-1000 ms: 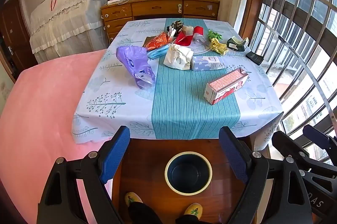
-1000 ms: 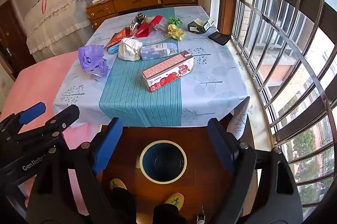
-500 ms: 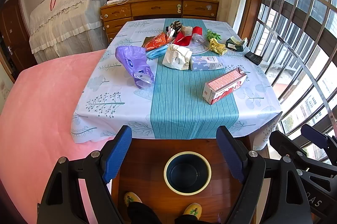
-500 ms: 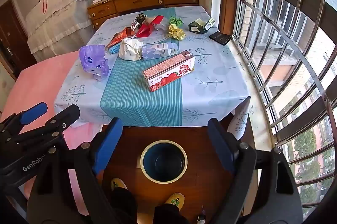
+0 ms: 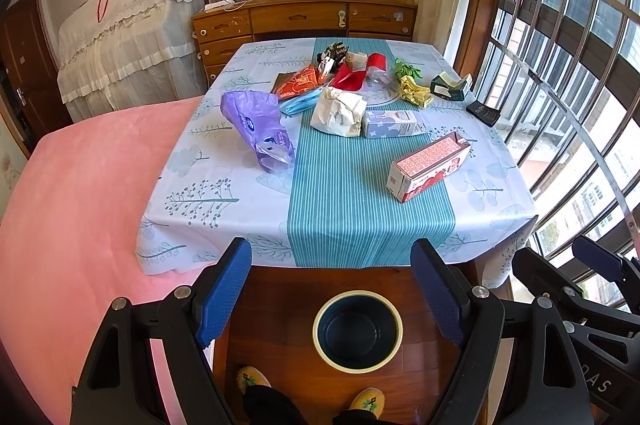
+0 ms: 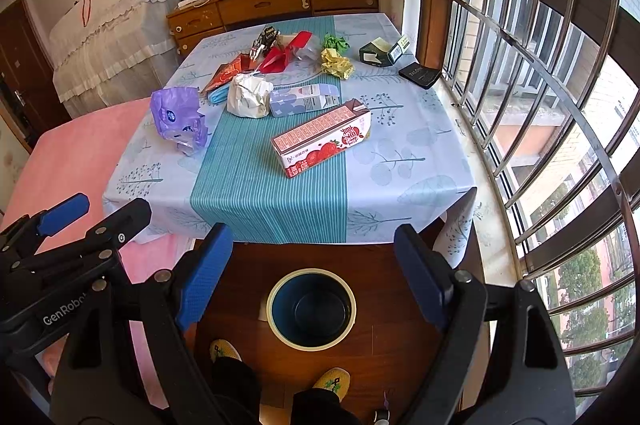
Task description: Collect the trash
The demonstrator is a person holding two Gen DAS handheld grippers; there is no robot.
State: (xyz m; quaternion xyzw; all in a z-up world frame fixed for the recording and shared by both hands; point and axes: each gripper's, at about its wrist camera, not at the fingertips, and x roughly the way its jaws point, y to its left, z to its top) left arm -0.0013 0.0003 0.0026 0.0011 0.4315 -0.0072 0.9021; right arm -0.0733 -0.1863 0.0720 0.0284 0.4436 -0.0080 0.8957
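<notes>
Trash lies across a table (image 5: 360, 209) with a blue cloth: a pink carton (image 5: 428, 165) (image 6: 320, 141) nearest, a purple bag (image 5: 260, 129) (image 6: 178, 117) to the left, and crumpled white paper (image 5: 340, 111) beside a small blue-white carton (image 5: 392, 124). Red, orange and yellow wrappers (image 5: 416, 91) lie further back. A round dark bin (image 5: 357, 293) (image 6: 272, 309) stands on the wooden floor below the table's near edge. My left gripper (image 5: 330, 289) and right gripper (image 6: 312, 273) both hover above the bin, short of the table, open and holding nothing.
A pink bed (image 5: 80, 205) borders the table on the left, and a barred window (image 6: 540, 105) runs along the right. A wooden dresser (image 5: 304, 17) stands behind. A dark green box (image 5: 450, 87) and a black case (image 5: 483, 113) sit near the window. A person's yellow slippers (image 5: 366, 399) are beside the bin.
The left gripper's fingers have drawn in slightly. Both grippers and all the trash stay where they were.
</notes>
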